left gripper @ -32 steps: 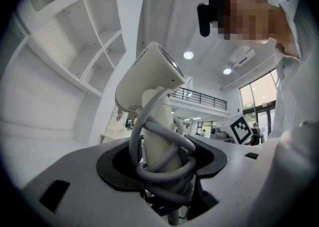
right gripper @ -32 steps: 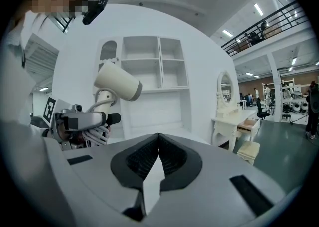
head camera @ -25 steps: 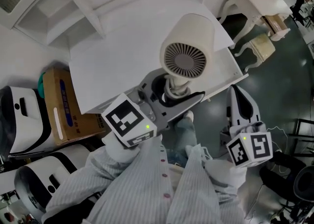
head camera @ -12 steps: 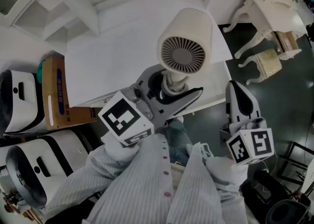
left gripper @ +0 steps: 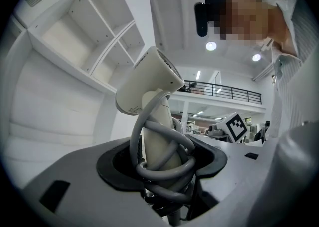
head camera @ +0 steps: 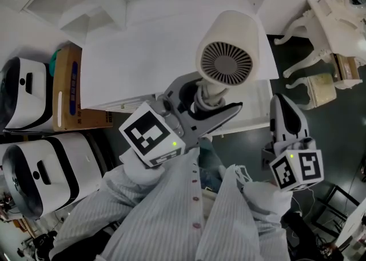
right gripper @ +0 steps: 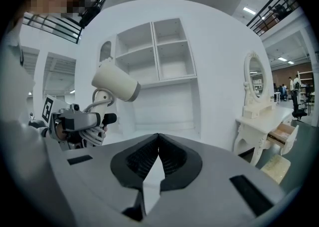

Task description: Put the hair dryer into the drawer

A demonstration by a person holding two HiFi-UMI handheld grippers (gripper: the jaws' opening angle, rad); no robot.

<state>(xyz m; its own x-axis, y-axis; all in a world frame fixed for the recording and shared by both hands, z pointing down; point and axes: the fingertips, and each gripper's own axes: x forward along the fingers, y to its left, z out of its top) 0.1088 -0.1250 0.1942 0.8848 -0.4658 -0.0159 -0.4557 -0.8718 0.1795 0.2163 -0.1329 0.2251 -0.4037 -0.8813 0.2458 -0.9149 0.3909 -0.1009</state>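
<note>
A cream hair dryer (head camera: 226, 62) is held upright over the white desk top (head camera: 148, 48), its round grille facing the head camera. My left gripper (head camera: 200, 108) is shut on its handle, which has a grey cord (left gripper: 164, 146) wound round it. In the left gripper view the dryer's body (left gripper: 149, 81) rises above the jaws. My right gripper (head camera: 281, 108) hangs off the desk's right front corner, shut with nothing between its pads (right gripper: 158, 146). From there the dryer (right gripper: 115, 82) and left gripper (right gripper: 75, 121) show at the left. No open drawer is in view.
White shelves (head camera: 74, 2) stand behind the desk. A cardboard box (head camera: 68, 91) and two white rounded machines (head camera: 23, 99) (head camera: 40, 174) sit on the floor at the left. An ornate white vanity table (head camera: 337, 19) and a stool (head camera: 320, 85) stand at the right.
The head view has swung, so the desk sits squarer in the picture. The dryer and both grippers have drifted slightly right. Neither grip has changed.
</note>
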